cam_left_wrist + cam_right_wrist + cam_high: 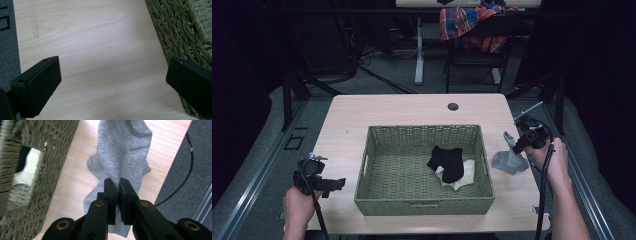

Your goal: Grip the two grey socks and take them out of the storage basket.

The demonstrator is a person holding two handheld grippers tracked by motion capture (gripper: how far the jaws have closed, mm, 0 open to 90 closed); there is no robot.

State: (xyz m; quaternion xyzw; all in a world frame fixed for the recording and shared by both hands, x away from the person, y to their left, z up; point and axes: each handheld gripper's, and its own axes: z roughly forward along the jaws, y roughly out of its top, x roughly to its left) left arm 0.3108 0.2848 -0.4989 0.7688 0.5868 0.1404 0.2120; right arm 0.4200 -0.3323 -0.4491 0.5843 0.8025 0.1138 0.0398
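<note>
Grey sock (122,152), pinched by the right claw (118,181), lay on the bench (377,112) at the basket's (422,205) three o'clock, not yet inside; left claw (112,82) spread, idle.

Grey sock (122,157), olive-green woven basket (377,197), black sock (447,161), pale wood-grain table (407,109), black tool (118,197)

no readable text, no labels, no brands, no numbers, no signs on anything
</note>
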